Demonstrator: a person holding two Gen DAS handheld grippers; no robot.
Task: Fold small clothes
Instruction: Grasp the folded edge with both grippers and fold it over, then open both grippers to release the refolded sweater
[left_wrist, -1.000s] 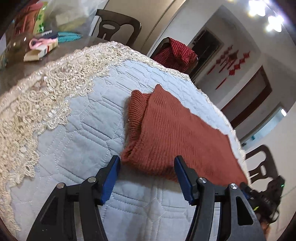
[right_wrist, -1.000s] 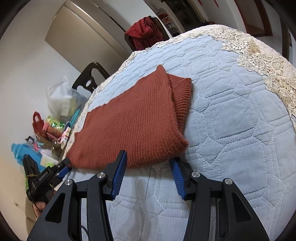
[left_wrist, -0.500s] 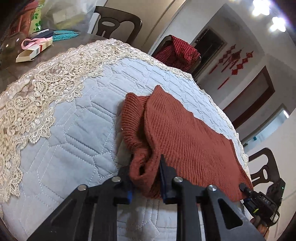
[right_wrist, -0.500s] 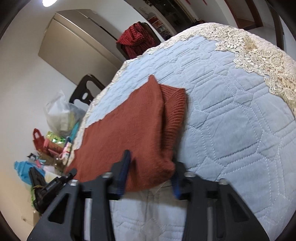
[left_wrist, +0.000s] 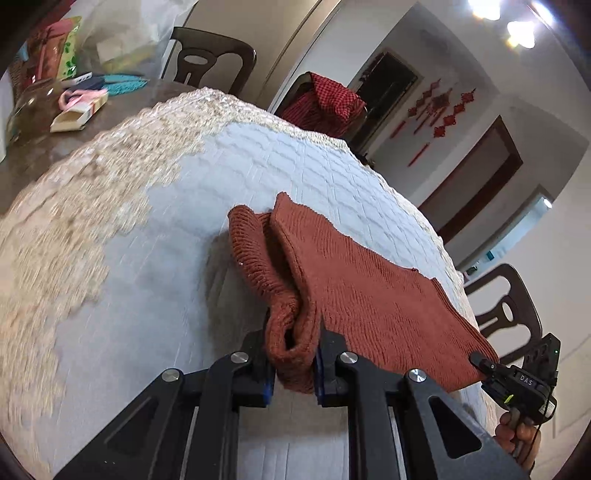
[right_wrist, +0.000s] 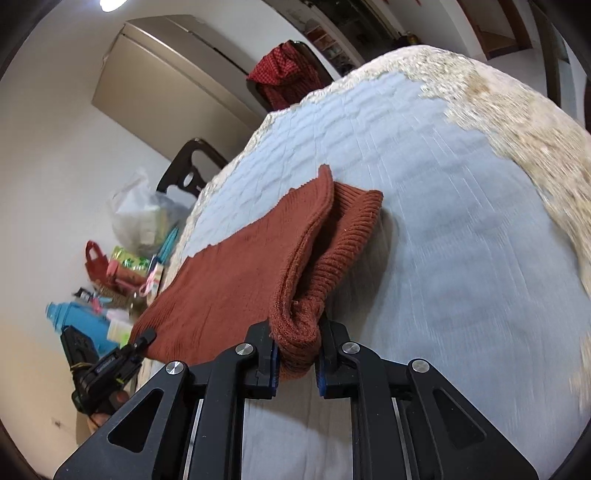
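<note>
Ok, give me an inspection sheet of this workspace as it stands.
Surface: blue quilted cover with a cream lace border, laid over a dark table.
Job's things: rust knit sweater, already folded, near edge lifted off the cover.
Clutter: small open box, plastic bag and a blue bottle at the table's far end.
Grippers: left claw shut on one near corner of the sweater; right claw shut on the other corner.
Cables: nothing seen.
Surroundings: dark chairs, one draped with a red checked cloth; red knot decorations on the wall.
</note>
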